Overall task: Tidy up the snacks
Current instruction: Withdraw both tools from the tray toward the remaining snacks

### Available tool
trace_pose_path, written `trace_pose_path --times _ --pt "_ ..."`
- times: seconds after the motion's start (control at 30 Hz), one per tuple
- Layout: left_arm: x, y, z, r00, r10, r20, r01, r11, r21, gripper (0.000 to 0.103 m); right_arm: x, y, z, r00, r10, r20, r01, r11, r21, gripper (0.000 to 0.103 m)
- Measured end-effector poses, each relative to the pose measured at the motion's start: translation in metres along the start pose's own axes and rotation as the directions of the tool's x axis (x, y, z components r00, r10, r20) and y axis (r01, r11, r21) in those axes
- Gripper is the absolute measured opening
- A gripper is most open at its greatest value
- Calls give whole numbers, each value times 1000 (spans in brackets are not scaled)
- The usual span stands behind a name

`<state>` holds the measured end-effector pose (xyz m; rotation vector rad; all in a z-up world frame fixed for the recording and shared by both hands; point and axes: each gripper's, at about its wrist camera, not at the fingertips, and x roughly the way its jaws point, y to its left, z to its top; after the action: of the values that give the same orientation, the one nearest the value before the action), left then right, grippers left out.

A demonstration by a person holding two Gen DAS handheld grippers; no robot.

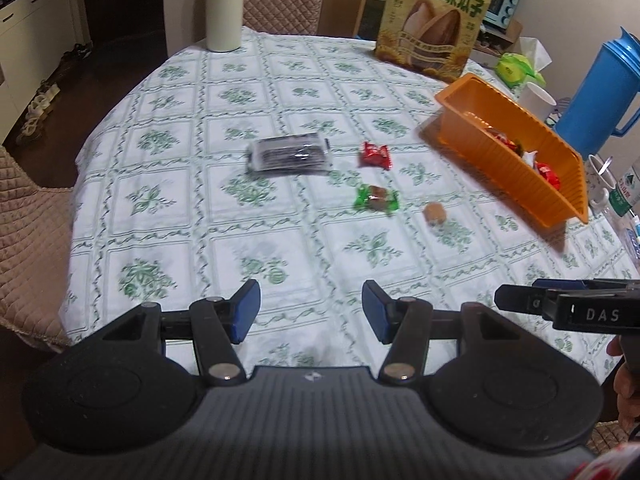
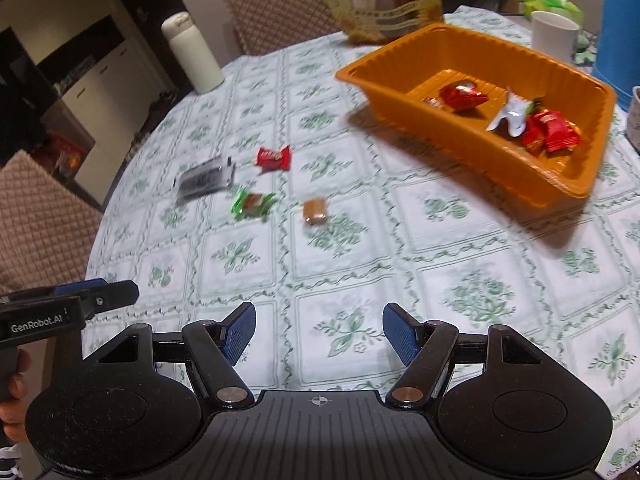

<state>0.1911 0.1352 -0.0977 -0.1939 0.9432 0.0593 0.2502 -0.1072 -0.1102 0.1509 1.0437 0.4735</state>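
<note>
An orange tray (image 1: 472,92) (image 2: 400,92) holds several wrapped snacks, mostly red (image 2: 552,132). On the tablecloth lie a dark snack pack (image 1: 290,154) (image 2: 206,178), a red candy (image 1: 375,155) (image 2: 273,158), a green-wrapped candy (image 1: 377,199) (image 2: 253,205) and a small brown sweet (image 1: 435,213) (image 2: 315,211). My left gripper (image 1: 311,312) is open and empty above the near table. My right gripper (image 2: 319,334) is open and empty, near the table's front, right of the left one; it also shows side-on in the left wrist view (image 1: 516,300).
A white bottle (image 1: 223,4) and a large seed bag (image 1: 434,20) stand at the back. A blue jug (image 1: 600,92), white cup (image 1: 538,98), mug and tissues crowd the right edge. Padded chairs (image 1: 28,232) stand at left and back.
</note>
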Motion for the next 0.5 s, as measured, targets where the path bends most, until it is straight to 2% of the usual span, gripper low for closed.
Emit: trace_pose_path --times 0.5 --pt "8 31 2 998 56 -2 -56 997 -46 53 35 15 18 998 -50 26 52 995 -85 70"
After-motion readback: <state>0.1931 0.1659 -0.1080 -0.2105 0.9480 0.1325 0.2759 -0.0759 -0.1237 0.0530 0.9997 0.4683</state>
